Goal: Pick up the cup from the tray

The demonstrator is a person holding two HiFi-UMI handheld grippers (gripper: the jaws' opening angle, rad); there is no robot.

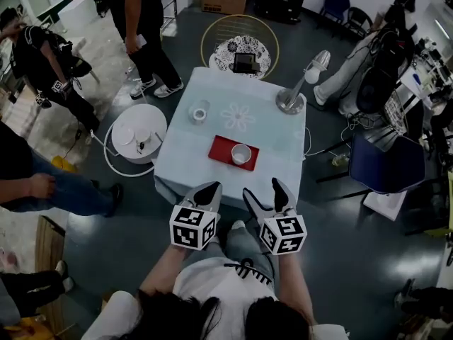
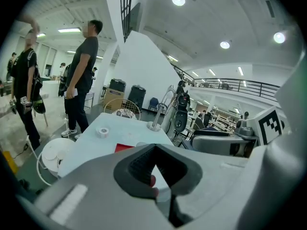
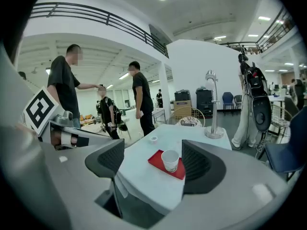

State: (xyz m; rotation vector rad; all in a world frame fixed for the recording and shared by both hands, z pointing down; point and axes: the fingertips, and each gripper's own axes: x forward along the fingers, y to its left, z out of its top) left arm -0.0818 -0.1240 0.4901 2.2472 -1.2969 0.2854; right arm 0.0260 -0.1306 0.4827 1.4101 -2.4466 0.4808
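Note:
A white paper cup stands upright on a small red tray near the front edge of a pale table. Both grippers hang short of that edge, above the person's lap. My left gripper is shut, jaws meeting at a point, with nothing in them. My right gripper is open, and the cup on the tray shows between its jaws, well ahead. In the left gripper view the closed jaws hide most of the tray.
A tape roll lies at the table's left and a silver lamp stands at the back right. A round white stool is left of the table, a wire chair behind it, a blue chair to the right. People stand at the left.

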